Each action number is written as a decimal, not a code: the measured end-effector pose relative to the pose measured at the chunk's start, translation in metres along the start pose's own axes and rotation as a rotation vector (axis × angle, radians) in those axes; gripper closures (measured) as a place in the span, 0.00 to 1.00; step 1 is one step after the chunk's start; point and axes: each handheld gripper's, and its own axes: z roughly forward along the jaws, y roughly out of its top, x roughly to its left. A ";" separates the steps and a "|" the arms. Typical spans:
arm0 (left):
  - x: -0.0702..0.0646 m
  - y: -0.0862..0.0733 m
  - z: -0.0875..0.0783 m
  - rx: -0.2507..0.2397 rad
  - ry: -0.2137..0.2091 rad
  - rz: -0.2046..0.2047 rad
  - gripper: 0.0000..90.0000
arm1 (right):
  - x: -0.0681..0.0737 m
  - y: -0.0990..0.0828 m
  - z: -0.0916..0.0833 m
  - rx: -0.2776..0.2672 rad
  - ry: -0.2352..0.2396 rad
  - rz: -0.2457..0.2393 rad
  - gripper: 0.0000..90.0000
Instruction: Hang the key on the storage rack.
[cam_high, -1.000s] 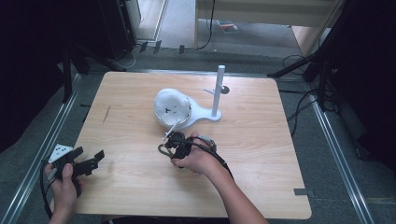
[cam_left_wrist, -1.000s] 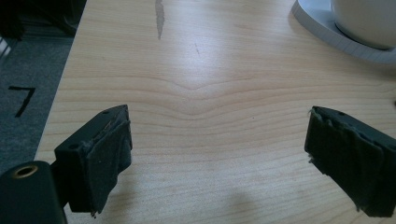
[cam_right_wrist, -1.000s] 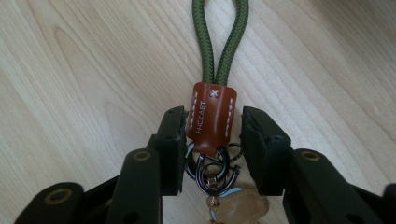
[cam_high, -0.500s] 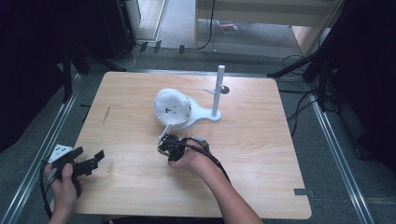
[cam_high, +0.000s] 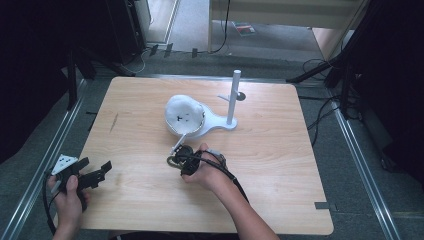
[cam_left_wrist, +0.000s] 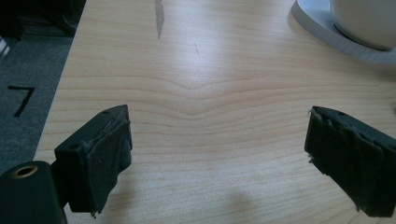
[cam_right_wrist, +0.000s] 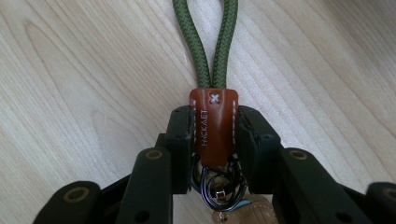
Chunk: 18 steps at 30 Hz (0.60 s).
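- The right tongs are clamped on the brown leather tab of a green cord keychain, its metal rings between the jaws.
- Compared with a second ago, the right tongs sit further left, in the bench's middle, just near of the white cap.
- The cap rests on a white stand, unchanged.
- The left tongs gape wide, holding nothing, over the bench's near left corner, as before.
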 end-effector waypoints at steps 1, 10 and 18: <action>0.000 0.000 0.000 -0.001 0.000 0.000 0.09 | 0.000 -0.002 0.000 -0.017 0.002 -0.001 0.76; 0.000 0.000 0.000 -0.002 -0.001 0.000 0.09 | 0.000 -0.023 0.000 -0.159 -0.009 0.016 0.76; 0.000 0.000 0.000 0.001 -0.001 -0.002 0.09 | -0.002 -0.054 -0.008 -0.391 -0.077 0.069 0.76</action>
